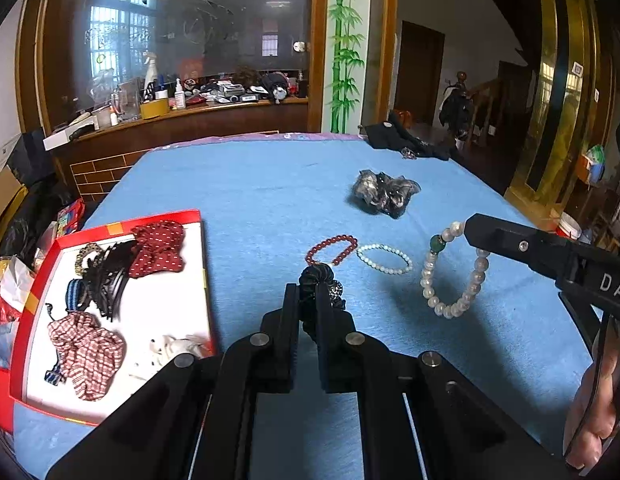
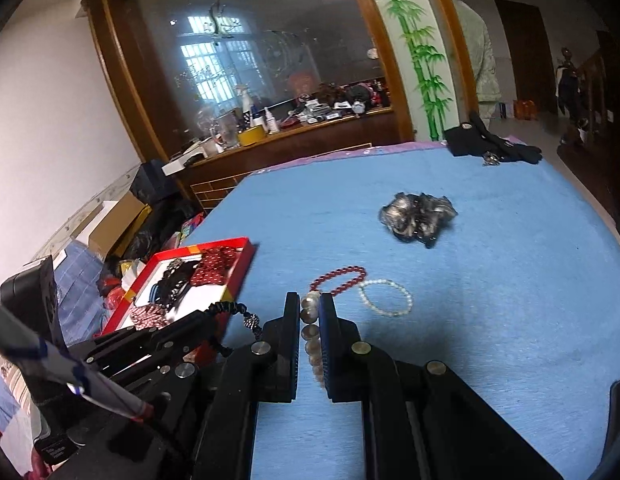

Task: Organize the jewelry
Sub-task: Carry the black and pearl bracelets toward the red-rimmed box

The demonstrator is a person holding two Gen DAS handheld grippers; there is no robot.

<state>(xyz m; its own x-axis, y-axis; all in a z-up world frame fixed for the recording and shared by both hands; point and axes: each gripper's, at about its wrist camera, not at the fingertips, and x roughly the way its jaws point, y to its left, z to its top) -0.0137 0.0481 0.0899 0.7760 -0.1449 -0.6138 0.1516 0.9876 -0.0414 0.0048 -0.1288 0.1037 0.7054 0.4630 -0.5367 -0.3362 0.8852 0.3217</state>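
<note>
At the far left, a shallow red-rimmed cardboard tray with a white floor [image 1: 196,240] sits on the blue cloth-covered table [image 1: 250,184]. It already holds a red-and-white checked fabric scrunchie [image 1: 88,354], a black plastic claw clip [image 1: 106,280], a dark red dotted fabric bow [image 1: 158,248] and a small white furry piece [image 1: 178,346] near its front right corner.

Just right of the tray, the left gripper [image 1: 308,300] has its jaws narrowed onto a black ruched hair tie with a sparkly bead [image 1: 315,276], pinched between the fingers and lifted off the cloth. In the right wrist view that same tie [image 2: 226,308] hangs in front of the tray's right wall.

Beyond it, a dark red beaded bracelet [image 1: 331,249] and a thin pale translucent beaded bracelet [image 1: 383,258] lie flat on the cloth, touching or nearly so.

Further right, the right gripper [image 2: 310,308] is clamped on a chunky pearl-coloured beaded bracelet with one green bead [image 1: 453,276], whose loop dangles from the fingertips above the cloth.

Farther back lies a crumpled grey-and-black fabric scrunchie [image 1: 383,192], well apart from the bracelets. A heap of black cloth [image 1: 405,138] rests at the table's far right edge.
</note>
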